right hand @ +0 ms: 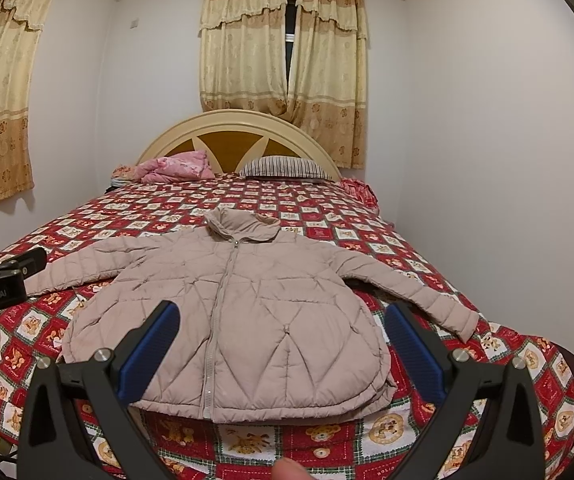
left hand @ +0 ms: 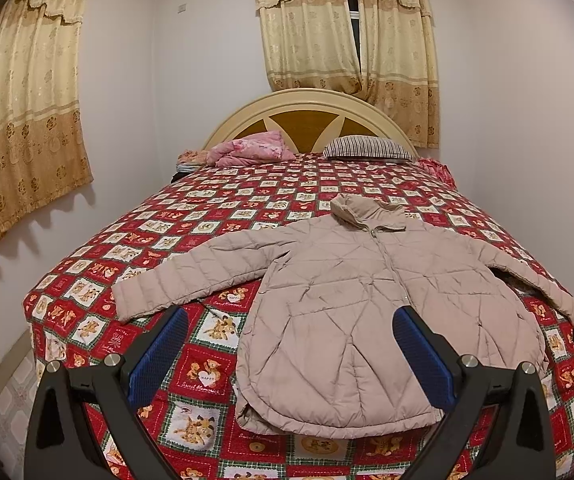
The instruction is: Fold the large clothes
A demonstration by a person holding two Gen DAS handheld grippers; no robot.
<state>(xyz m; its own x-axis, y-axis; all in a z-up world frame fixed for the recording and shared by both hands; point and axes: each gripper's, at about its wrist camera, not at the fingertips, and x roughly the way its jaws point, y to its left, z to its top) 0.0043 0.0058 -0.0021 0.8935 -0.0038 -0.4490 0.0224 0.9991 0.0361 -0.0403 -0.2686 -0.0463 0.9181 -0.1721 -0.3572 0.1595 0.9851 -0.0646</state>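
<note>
A beige quilted jacket [left hand: 351,312] lies front-up and zipped on a bed [left hand: 99,276] covered with a red patchwork bedspread printed with teddy bears, its collar [left hand: 363,210] pointing toward the arched cream headboard [left hand: 307,100] and both sleeves spread outward to the sides. The hem sits nearest the cameras, close to the foot of the bed. The left gripper [left hand: 291,354] hovers above the bedspread at the jacket's lower left side, its blue-padded fingers [left hand: 163,354] spread wide and holding nothing; the jacket's left sleeve cuff lies just beyond the near finger. The right gripper [right hand: 281,350] is poised over the jacket's lower half, its fingers [right hand: 149,354] likewise spread apart and empty, framing the hem and zipper [right hand: 223,300] between them. In the right wrist view, the left gripper's black body shows at the left edge above the left sleeve, and a fingertip [right hand: 291,470] of the person intrudes at the bottom of the frame. A pink bundle of bedding [left hand: 251,148] and a striped pillow [left hand: 367,148] rest against the headboard, well apart from the jacket. Gold floral curtains [left hand: 347,28] hang behind the bed and on the left wall.
</note>
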